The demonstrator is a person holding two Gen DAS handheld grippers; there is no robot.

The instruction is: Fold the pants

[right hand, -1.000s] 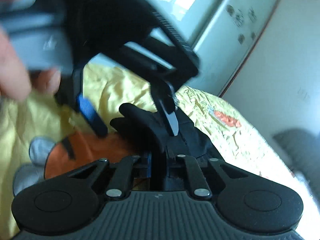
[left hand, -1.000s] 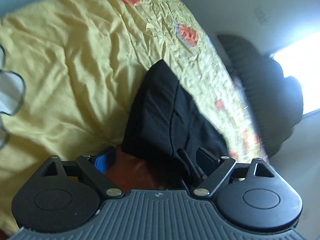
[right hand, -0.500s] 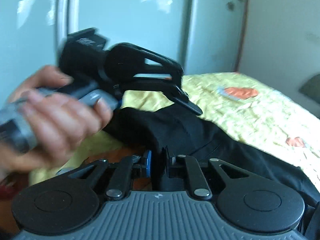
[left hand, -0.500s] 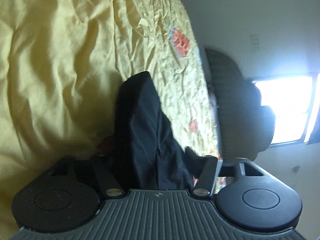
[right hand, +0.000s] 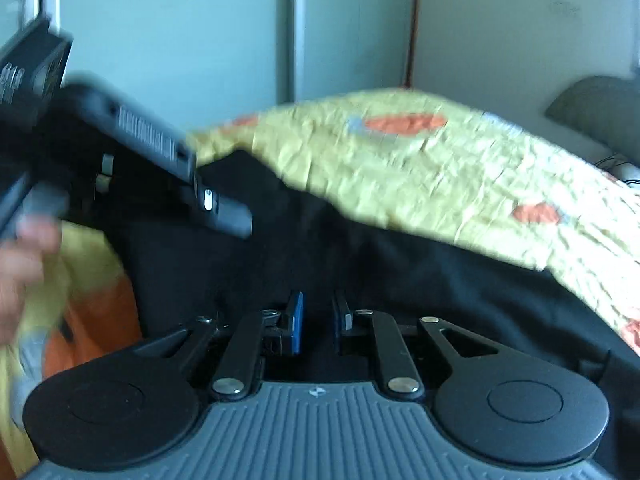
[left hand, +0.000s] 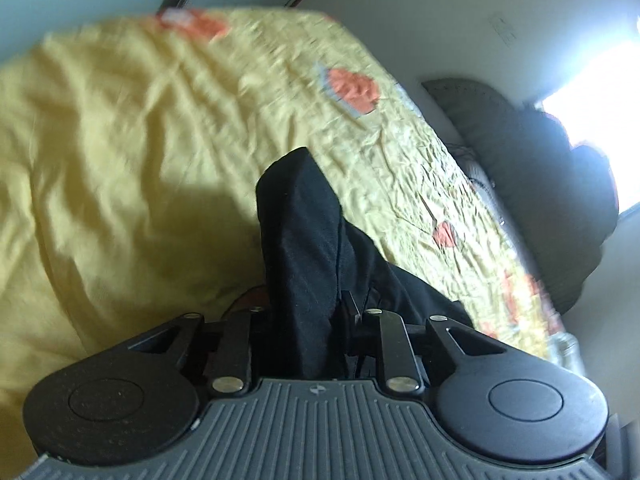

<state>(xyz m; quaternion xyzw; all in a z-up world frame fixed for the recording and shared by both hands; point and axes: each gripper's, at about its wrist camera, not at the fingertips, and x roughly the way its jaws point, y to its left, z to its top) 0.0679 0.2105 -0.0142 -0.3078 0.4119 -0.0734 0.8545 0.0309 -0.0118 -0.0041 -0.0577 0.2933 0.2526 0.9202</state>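
Observation:
The black pants [left hand: 300, 220] lie on a yellow bedspread [left hand: 120, 140], with one bunched fold rising toward the left wrist camera. My left gripper [left hand: 308, 304] has that fold between its fingers and its jaws are closing on it; the cloth hides the left finger. In the right wrist view the pants [right hand: 400, 272] spread dark across the bed. My right gripper [right hand: 318, 312] is shut on their near edge, black cloth filling the narrow gap between the blue pad and the other one. The left gripper [right hand: 236, 220] shows there at upper left, held by a person's hand [right hand: 24, 248].
The yellow bedspread [right hand: 400, 160] carries orange patches and drops off at its right side. A dark pillow [left hand: 540, 168] leans on the white wall by a bright window. Pale wardrobe doors [right hand: 200, 40] stand behind the bed. An orange printed patch [right hand: 92, 320] shows under the pants.
The left gripper's jaws went from wide to narrow around the pants fold. The right gripper rolled level and moved across, keeping its grip; the left gripper slid to its upper left.

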